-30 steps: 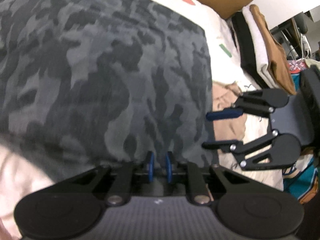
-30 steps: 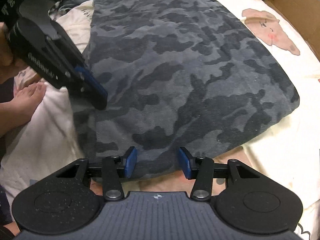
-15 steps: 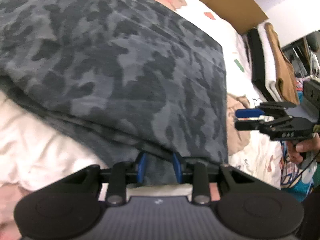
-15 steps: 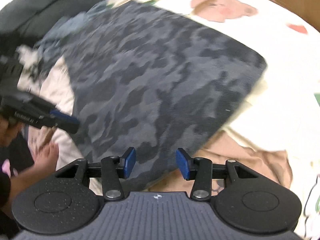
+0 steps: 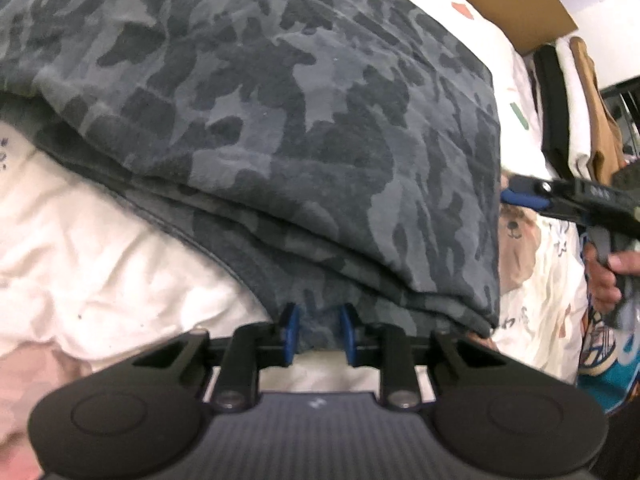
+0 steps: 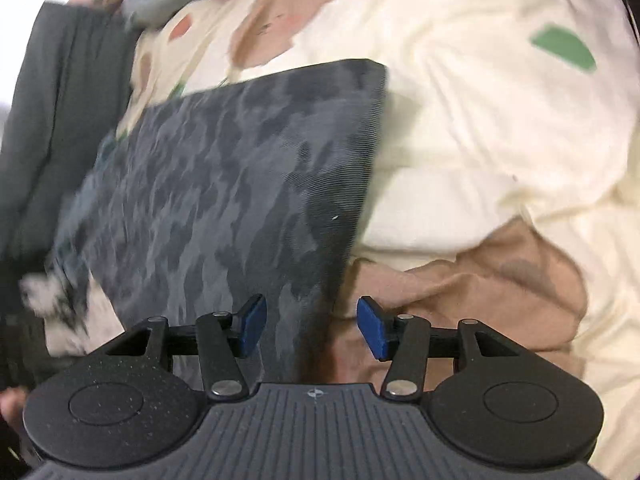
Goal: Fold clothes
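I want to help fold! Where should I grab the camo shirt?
Probably the near corner of the camo shirt, coming in low from the bedsheet side. Its folded layers stack into an edge there, lying flat, so fingers can likely slip under and pinch them together.

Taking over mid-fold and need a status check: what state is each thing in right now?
camo garment: folded over in layers, lying on the bedsheet.
left gripper: jaws closing, the garment's lower edge between the pads.
right gripper: jaws opening, nothing gripped, over the garment's corner.
bedsheet: spread out, wrinkled.
tan cloth: crumpled beside the garment.
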`<act>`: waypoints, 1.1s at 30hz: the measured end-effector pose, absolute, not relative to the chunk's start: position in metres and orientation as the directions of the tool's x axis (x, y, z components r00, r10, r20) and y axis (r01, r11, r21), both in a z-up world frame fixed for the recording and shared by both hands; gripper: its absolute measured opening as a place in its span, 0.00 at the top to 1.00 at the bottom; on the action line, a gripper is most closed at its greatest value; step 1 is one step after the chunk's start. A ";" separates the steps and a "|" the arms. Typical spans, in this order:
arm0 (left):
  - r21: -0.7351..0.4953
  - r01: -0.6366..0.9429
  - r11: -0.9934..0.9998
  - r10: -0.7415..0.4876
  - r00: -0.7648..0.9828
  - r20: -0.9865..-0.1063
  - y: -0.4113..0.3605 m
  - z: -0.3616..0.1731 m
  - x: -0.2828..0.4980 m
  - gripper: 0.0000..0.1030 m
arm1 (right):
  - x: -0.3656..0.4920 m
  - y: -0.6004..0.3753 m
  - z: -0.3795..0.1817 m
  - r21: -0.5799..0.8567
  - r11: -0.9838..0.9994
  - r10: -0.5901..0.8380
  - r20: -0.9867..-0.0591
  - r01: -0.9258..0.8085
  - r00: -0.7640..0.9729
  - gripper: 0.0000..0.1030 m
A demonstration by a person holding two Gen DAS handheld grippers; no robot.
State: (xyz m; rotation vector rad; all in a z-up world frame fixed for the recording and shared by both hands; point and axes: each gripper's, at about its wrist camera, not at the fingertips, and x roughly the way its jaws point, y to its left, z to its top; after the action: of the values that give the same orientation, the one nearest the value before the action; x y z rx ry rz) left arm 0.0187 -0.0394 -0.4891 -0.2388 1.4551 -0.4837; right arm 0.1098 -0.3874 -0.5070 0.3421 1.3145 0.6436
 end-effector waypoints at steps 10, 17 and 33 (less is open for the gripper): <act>-0.398 0.124 0.909 -0.408 0.063 -0.911 -0.022 -0.469 0.037 0.56 | 0.111 -0.394 -0.538 0.730 0.679 0.732 -0.663 -0.080 0.155 0.56; -0.396 0.055 0.917 -0.399 0.091 -0.912 0.006 -0.451 0.052 0.54 | 0.117 -0.413 -0.538 0.814 0.580 0.800 -0.571 0.006 0.185 0.62; -0.427 -0.031 0.904 -0.419 0.132 -0.898 0.062 -0.449 0.103 0.49 | 0.169 -0.410 -0.553 0.854 0.519 0.827 -0.514 0.042 0.229 0.60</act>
State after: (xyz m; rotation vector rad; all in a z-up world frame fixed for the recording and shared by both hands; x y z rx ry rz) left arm 0.1028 0.0616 -0.4485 -0.3840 1.4195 -0.2921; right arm 0.1689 -0.4095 -0.5531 0.8897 1.2340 0.6512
